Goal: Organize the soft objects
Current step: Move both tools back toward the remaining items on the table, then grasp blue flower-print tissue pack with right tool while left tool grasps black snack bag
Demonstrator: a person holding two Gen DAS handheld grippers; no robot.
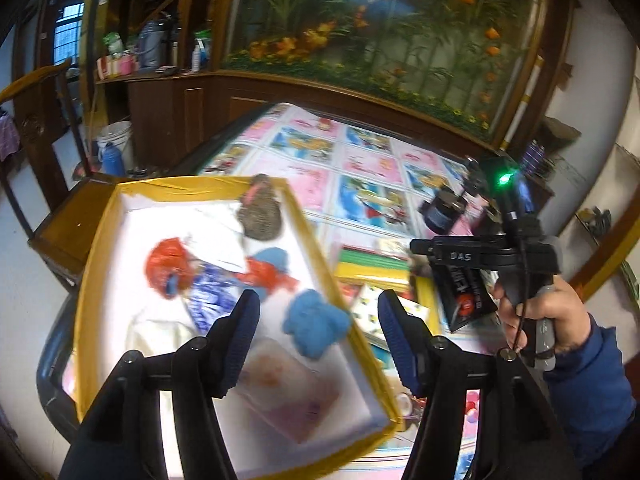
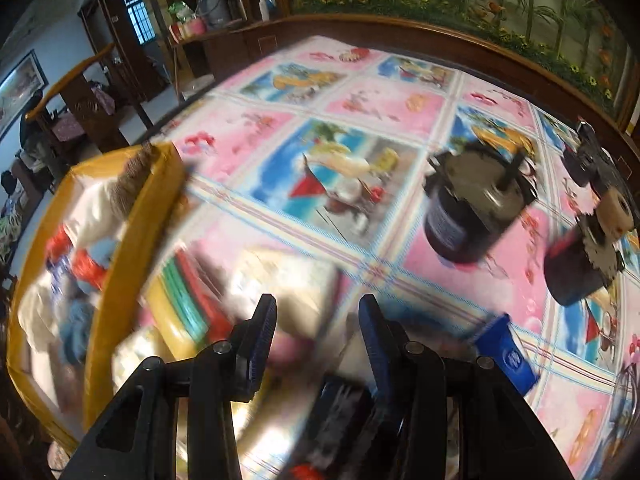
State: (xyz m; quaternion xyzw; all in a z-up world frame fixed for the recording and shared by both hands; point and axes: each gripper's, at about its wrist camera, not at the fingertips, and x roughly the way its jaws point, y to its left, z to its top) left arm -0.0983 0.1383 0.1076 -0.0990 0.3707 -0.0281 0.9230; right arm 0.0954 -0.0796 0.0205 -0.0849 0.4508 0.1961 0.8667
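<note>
A yellow-rimmed box [image 1: 320, 248] with a white inside holds soft things: a blue fluffy piece [image 1: 316, 320], red plastic bags [image 1: 168, 260], a grey-brown furry lump [image 1: 260, 216], a blue-white packet [image 1: 208, 300] and a pink pouch [image 1: 288, 392]. My left gripper [image 1: 316, 320] hangs open over the box's near right part, with nothing between its pads. My right gripper [image 2: 316, 328] stands open over blurred items beside the box [image 2: 120, 264]. A black packet [image 2: 340, 408] lies under it, clear of the pads. A hand in a blue sleeve [image 1: 560, 320] holds the right tool.
The table wears a pink and blue cartoon cloth [image 2: 360, 100]. On it stand a dark jar [image 2: 464, 220], a second dark object [image 2: 580, 268], a blue card [image 2: 508, 356] and a striped yellow box [image 1: 372, 264]. A wooden chair [image 1: 68, 224] is left of the box.
</note>
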